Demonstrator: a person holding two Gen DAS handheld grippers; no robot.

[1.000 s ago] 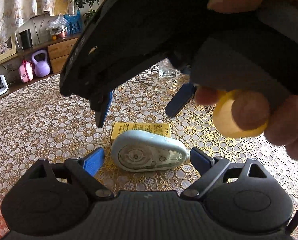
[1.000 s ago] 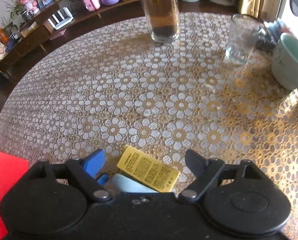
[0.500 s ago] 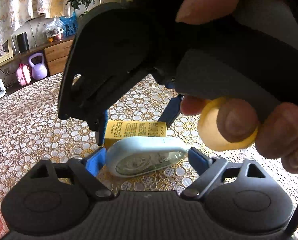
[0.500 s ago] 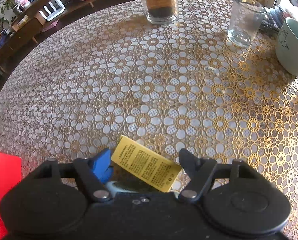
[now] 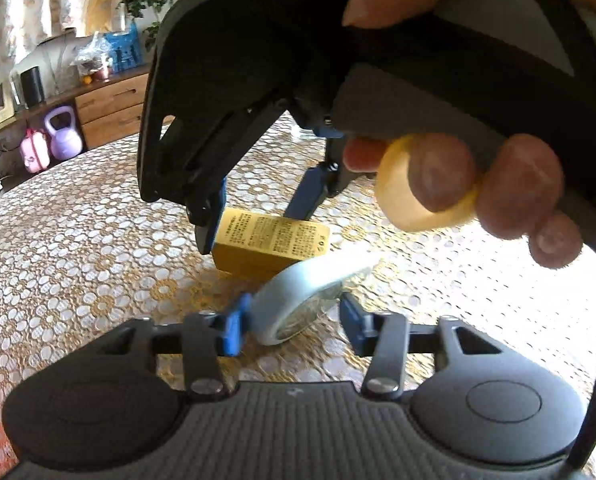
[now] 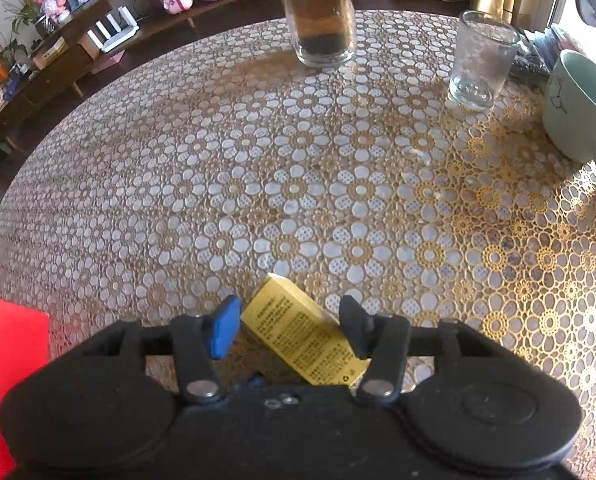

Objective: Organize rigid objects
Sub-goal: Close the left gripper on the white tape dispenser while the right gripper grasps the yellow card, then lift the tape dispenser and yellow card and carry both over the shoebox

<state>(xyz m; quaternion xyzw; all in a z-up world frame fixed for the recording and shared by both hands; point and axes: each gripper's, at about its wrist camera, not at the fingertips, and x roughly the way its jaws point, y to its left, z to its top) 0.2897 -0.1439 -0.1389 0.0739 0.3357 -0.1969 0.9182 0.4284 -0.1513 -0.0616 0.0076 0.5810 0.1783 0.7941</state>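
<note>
A round table (image 6: 258,160) covered by a gold floral lace cloth filled both views; its far curved edge ran behind a tall glass (image 6: 318,12) holding dark liquid, with a low shelf unit (image 6: 58,52) beyond on the floor. An empty clear tumbler (image 6: 482,60) and a pale green mug (image 6: 578,108) stood toward the right side, well apart from the working area, leaving a broad bare stretch of cloth in the middle. A red sheet (image 6: 6,360) lay at the near left edge. In the left wrist view, the right gripper (image 5: 258,216) and the hand (image 5: 478,184) holding it filled the upper frame and blocked most of the far table. That gripper straddled a yellow box (image 6: 302,340), one finger at each side; whether they pressed it could not be told. Just beside the box, the left gripper (image 5: 290,328) pinched a pale blue correction tape dispenser (image 5: 298,296), tilted on edge between its blue pads (image 5: 230,330).
</note>
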